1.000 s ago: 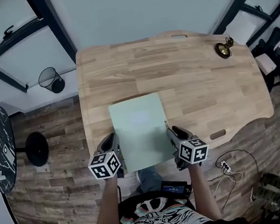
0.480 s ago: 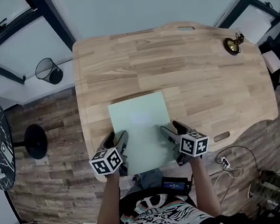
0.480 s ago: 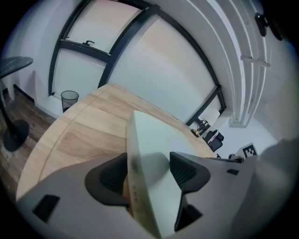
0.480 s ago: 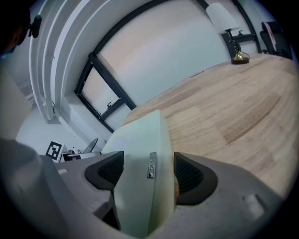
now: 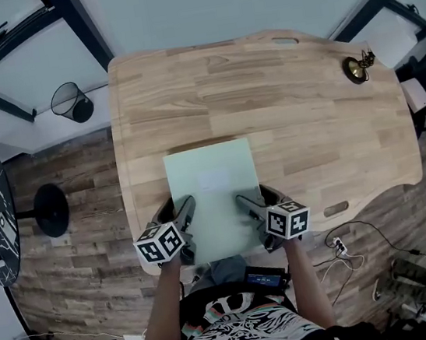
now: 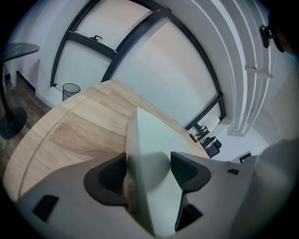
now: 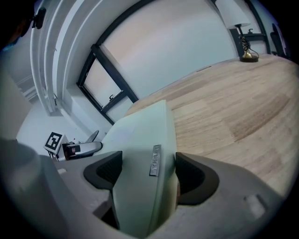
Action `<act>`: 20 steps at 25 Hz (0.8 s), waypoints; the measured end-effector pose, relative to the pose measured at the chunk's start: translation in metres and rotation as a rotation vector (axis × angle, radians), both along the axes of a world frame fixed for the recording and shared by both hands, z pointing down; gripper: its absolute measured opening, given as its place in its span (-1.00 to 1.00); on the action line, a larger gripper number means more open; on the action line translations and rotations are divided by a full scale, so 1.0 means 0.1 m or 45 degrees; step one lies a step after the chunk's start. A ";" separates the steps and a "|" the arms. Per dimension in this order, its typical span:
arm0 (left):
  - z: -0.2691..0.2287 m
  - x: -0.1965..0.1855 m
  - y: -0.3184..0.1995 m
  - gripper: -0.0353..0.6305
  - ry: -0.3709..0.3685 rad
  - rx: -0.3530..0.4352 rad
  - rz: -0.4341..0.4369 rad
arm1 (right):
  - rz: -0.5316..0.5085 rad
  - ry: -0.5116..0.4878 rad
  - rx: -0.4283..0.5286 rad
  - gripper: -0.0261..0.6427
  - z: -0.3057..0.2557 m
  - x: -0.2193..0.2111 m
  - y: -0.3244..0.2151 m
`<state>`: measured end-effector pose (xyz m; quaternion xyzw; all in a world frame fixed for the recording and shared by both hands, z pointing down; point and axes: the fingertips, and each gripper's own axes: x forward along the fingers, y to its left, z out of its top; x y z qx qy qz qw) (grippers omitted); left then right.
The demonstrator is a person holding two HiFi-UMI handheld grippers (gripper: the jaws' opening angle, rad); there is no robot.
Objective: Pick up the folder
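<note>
on the near half of the wooden table [image 5: 307,113] right in front of you, the pale green folder [image 5: 215,192] lies flat, its long sides running away from you. its near end seems to reach the table's front edge, though the grippers cover the corners there, so i can't be sure. your left gripper [image 5: 178,213] sits at the folder's near left corner and your right gripper [image 5: 249,203] at its near right corner, both angled down toward the table.

in the left gripper view your jaws are opening, with the folder's edge running up between the two dark pads [image 6: 112,175]; no grip shows. in the right gripper view your jaws are opening too, with the folder between them, a small grey label [image 7: 154,160] on it midway between the pads; the folder fills most of the gap.

a wire waste bin [image 5: 72,103] stands on the floor beyond the table's far left corner.
</note>
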<state>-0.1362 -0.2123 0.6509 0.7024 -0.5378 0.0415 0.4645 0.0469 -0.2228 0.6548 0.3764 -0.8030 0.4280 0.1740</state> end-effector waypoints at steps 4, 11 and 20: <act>0.03 0.01 0.01 -0.06 -0.016 -0.017 -0.007 | -0.029 0.035 -0.012 0.10 0.03 0.00 0.00; 0.04 0.00 -0.02 -0.06 -0.013 -0.024 -0.027 | -0.027 0.033 -0.035 0.10 0.03 -0.03 -0.03; 0.00 -0.02 -0.04 -0.06 -0.026 -0.014 -0.042 | -0.009 0.013 -0.078 0.10 0.02 -0.04 -0.03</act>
